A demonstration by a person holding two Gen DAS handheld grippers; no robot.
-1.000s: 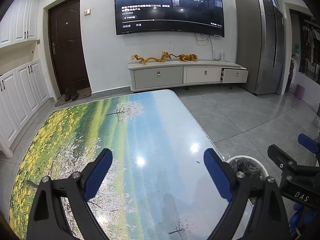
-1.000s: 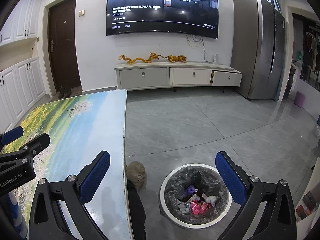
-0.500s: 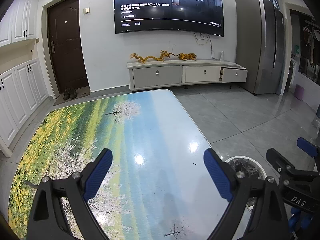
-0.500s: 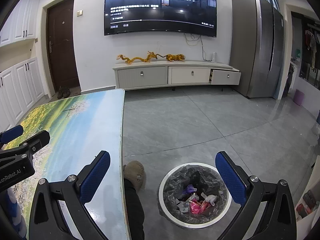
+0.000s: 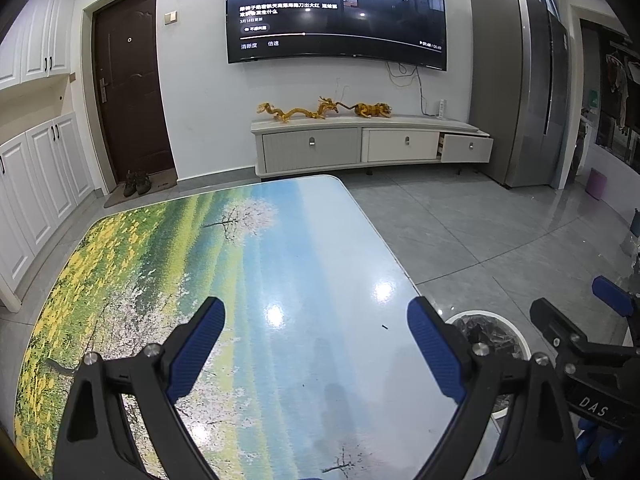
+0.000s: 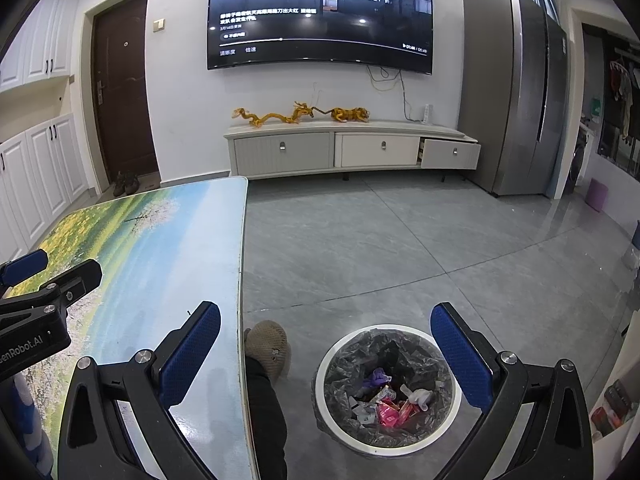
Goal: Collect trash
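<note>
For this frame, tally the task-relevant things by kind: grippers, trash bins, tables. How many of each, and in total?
Grippers: 2, left gripper and right gripper, both open and empty
Trash bins: 1, trash bin on the floor, lined with a black bag and holding wrappers
Tables: 1, table with a landscape print, no trash visible on it
Total: 4

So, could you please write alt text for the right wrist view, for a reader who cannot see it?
The open right gripper hangs above a round bin lined with a black bag and holding mixed wrappers. The bin stands on grey floor tiles beside a table printed with a landscape. The left gripper shows at the left edge.
</note>
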